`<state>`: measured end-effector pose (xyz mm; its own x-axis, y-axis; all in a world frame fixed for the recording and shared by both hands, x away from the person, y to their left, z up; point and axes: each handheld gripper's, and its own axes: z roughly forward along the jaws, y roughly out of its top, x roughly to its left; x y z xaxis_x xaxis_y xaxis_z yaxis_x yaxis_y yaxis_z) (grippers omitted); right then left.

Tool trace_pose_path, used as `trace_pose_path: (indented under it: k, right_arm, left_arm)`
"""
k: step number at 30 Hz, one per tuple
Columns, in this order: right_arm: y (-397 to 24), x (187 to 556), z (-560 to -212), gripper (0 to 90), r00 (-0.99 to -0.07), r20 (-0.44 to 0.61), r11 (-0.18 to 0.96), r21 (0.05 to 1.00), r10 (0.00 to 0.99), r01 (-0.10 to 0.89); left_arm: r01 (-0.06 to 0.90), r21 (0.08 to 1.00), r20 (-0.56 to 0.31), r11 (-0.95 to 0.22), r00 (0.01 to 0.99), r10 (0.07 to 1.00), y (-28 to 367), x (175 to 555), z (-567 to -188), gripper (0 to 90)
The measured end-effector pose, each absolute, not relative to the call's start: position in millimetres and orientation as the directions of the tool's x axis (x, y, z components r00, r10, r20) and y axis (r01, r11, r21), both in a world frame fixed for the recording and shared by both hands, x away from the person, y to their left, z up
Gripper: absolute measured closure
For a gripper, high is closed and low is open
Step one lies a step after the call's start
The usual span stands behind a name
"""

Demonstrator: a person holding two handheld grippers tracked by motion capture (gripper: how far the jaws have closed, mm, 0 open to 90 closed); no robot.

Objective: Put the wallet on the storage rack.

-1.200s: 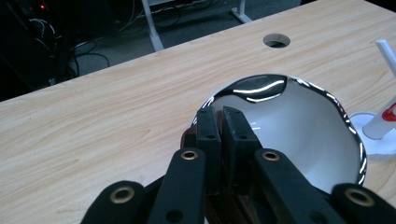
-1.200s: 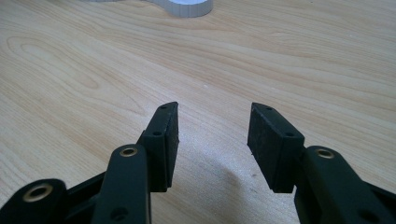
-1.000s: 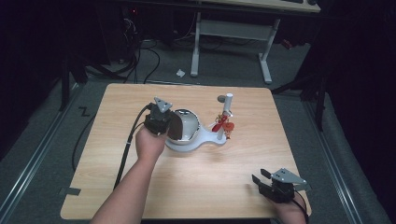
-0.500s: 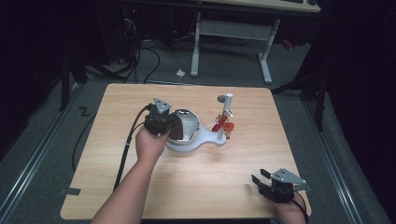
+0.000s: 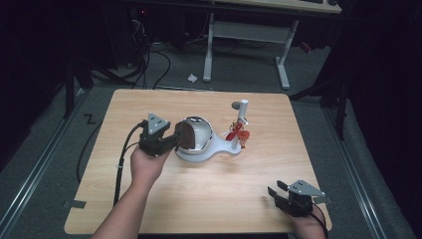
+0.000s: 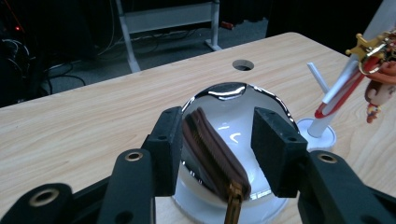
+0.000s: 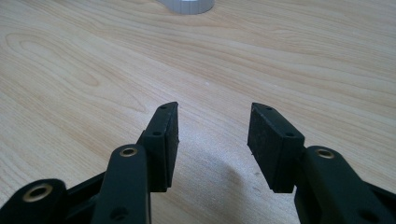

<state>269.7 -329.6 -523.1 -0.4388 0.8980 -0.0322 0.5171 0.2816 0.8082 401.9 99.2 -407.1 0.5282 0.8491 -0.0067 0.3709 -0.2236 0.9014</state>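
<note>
- One brown zippered pouch (image 6: pixel 212 156): flat, dark brown leather-like, with a toothed zip edge along its top and a brass-coloured pull (image 6: pixel 232 205) hanging at its near end. It leans tilted against the near side of the dome, near the middle of the table.
- One mirror-finish dome (image 5: pixel 196 133), shiny and rounded, sitting on a white base (image 5: pixel 219 149); the pouch rests against its face on the person's left side.
- One white post (image 5: pixel 242 117) rising from a round foot at the far end of that base, with a thinner white peg beside it in the left gripper view.
- One small red-and-gold figure charm (image 5: pixel 238 133) hanging at the post.
- One wooden table (image 5: pixel 164 199), light grain, with one round hole (image 6: pixel 243 65) in it beyond the dome.
- Two grippers. The left gripper (image 6: pixel 217 140) has just been opening: its jaws stand apart on either side of the pouch, the left pad right at the pouch's edge, the right pad clear of it; no squeeze on it shows.
- The right gripper (image 7: pixel 212 140) rests low near the table's near right corner, jaws spread with bare wood between them, holding nothing.
- Two hands, one behind each gripper, both entering from the near edge.
</note>
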Motion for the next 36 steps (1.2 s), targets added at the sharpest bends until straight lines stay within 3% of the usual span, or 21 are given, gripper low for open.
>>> trace_pose_path:
  k: [12, 20, 25, 36]
  right_arm:
    - [-328.9, 270.4, -525.1, 53.4, -0.441, -0.031, 0.285, 0.803, 0.897, 0.523]
    - [-328.2, 270.4, -526.5, 53.4, -0.438, -0.033, 0.286, 0.800, 0.898, 0.527]
    - [-327.9, 270.6, -528.6, 53.2, -0.438, -0.041, 0.296, 0.793, 0.898, 0.533]
    - [-325.0, 274.2, -531.2, 52.8, -0.391, -0.038, 0.272, 0.778, 0.920, 0.566]
  left_arm:
    - [0.392, 0.897, -0.048, -0.203, 0.543, 0.838, 140.5, 358.1, -443.4, 49.5]
    - [0.479, 0.851, -0.080, -0.214, 0.523, 0.849, 173.7, 328.0, -495.1, 47.1]
    - [0.491, 0.831, -0.032, -0.260, 0.509, 0.860, 191.8, 307.7, -524.6, 44.6]
    - [0.513, 0.816, -0.066, -0.266, 0.541, 0.839, 196.7, 306.0, -525.7, 40.8]
